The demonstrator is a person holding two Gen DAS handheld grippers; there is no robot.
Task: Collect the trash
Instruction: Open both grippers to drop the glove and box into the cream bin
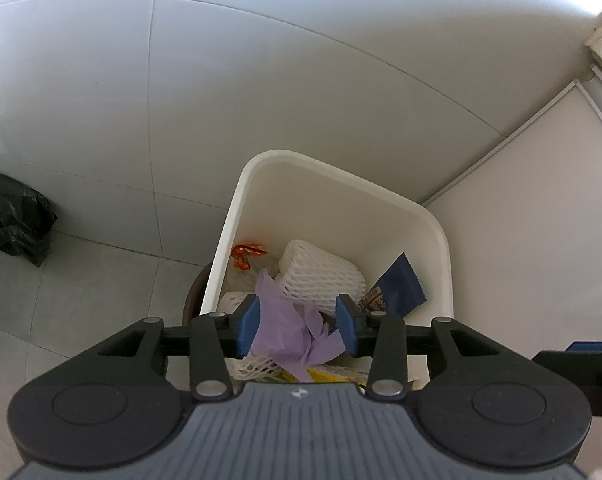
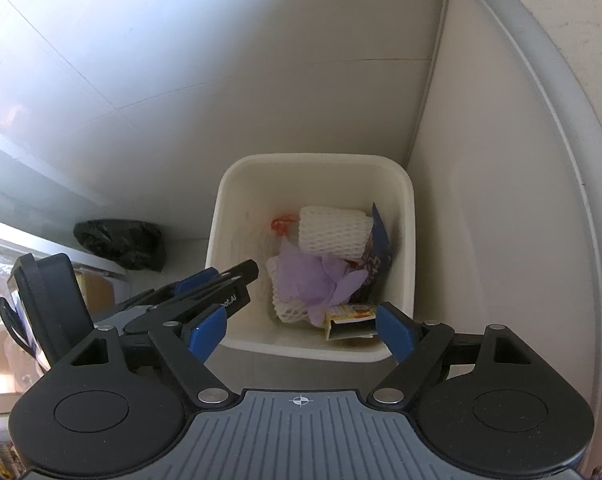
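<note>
- On the side of the left gripper [image 2: 217, 280], seen from the right wrist view, we read white letters ending in "ot.AI"; the start of the word is hidden.
- The dark blue snack wrapper with a zigzag edge [image 1: 397, 292] carries a printed label near its lower end, but the letters are too small for us to read.
- The yellow printed carton piece [image 2: 347, 318] shows small pictures and text, which we cannot read either.
- The left gripper [image 1: 297, 326] has its blue pads partly apart. The crumpled lilac paper tissue [image 1: 287, 328] is between them in the picture; the left pad seems to touch its edge, the right pad stands clear, so we see no grip.
- The right gripper [image 2: 301, 328] holds its blue pads wide apart, with nothing between them. It hangs above the near rim of the white square plastic waste bin [image 2: 405, 184].
- The trash lies inside this bin: the lilac tissue [image 2: 317, 280] in the middle, a white foam net sleeve [image 2: 333, 232] behind it, an orange crumpled candy wrapper [image 1: 247, 254] at the far left, the blue wrapper against the right wall.
- A black crumpled plastic bag [image 2: 121, 242] lies on the floor, well apart from the bin, to the left.
</note>
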